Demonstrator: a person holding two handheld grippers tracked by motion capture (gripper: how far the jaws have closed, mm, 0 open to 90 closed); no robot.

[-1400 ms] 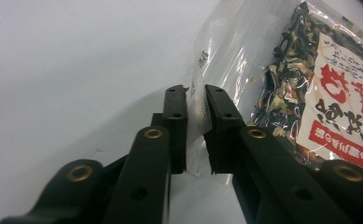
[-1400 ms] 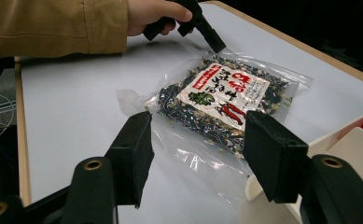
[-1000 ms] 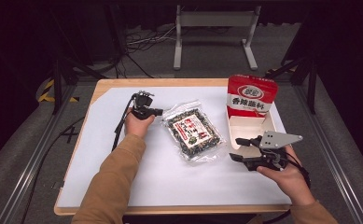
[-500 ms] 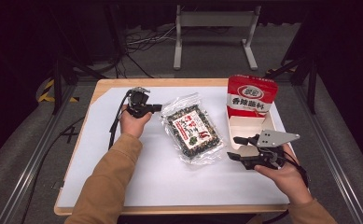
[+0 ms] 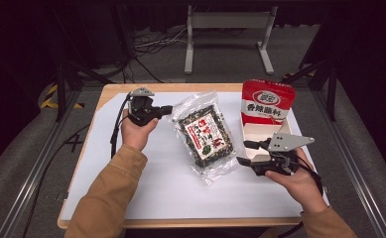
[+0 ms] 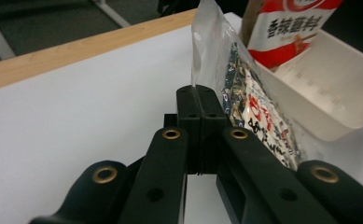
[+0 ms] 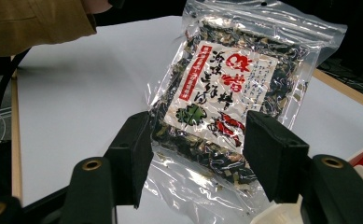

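High view, left gripper (image 5: 166, 109): its jaws are pressing together on the top corner of the packet (image 5: 204, 133), and that corner is lifting off the table (image 5: 106, 173) while the rest is lying flat.
High view, right gripper (image 5: 245, 152): it is hovering just off the packet's lower right edge with the jaws standing apart and nothing between them.
High view, tub (image 5: 252, 135): a white tub is sitting just behind the right gripper, with a red bag (image 5: 267, 101) standing in its far end.
Left gripper view, grip: the left gripper (image 6: 201, 100) is closing flat on the packet's (image 6: 256, 112) clear seal, which is rising straight beyond the tips; the tub (image 6: 328, 88) and red bag (image 6: 291, 23) are sitting to the right of the jaws.
Left gripper view, advice: the hold is only on thin film at one corner, so lifting slowly is likely wise, otherwise the seal may slip out.
Right gripper view, aim: the right gripper (image 7: 198, 149) is pointing at the packet's (image 7: 230, 88) lower part, which is lying just ahead of and between the parted jaws without touching the pads.
Right gripper view, advice: going in low and level so one pad slides under the loose lower edge seems best before pinching.
Both, judgement: a second hold on the opposite end should keep the packet from swinging on its way to the tub.
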